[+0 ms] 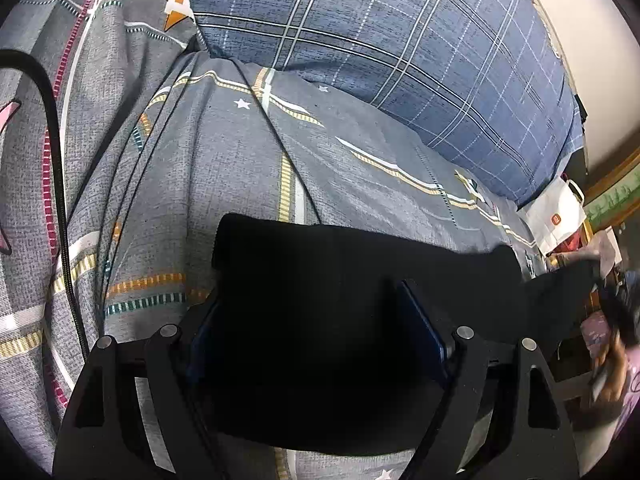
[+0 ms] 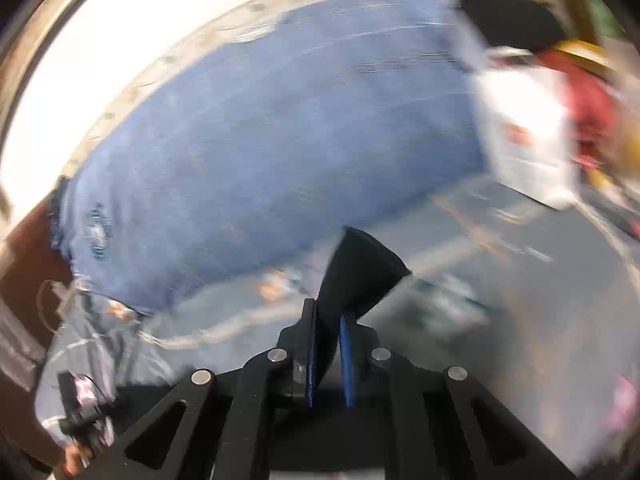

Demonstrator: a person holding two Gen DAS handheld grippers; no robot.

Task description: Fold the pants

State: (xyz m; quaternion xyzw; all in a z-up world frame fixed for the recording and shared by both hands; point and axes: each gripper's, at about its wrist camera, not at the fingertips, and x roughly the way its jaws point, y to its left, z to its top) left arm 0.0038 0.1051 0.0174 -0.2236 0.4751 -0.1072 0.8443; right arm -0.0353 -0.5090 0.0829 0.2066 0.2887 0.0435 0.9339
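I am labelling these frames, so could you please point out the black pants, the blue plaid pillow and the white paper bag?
black pants (image 1: 320, 300): left wrist view, middle of the dark fabric between the fingers.
blue plaid pillow (image 1: 400, 60): left wrist view, centre of its checked cover.
white paper bag (image 1: 554, 218): left wrist view, its front face.

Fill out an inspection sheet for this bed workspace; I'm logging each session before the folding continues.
Surface: grey patterned bedsheet, wrinkled.
Job's things: black pants, held up between both grippers; far end blurred.
Clutter: blue plaid pillow at the bed's far side; white paper bag beyond the bed edge.
Grippers: left hand-held gripper wide apart, pants between its fingers; right hand-held gripper pinching a pants corner.
Cables: black cable across the sheet at left.
Surroundings: pale wall; right view motion-blurred.
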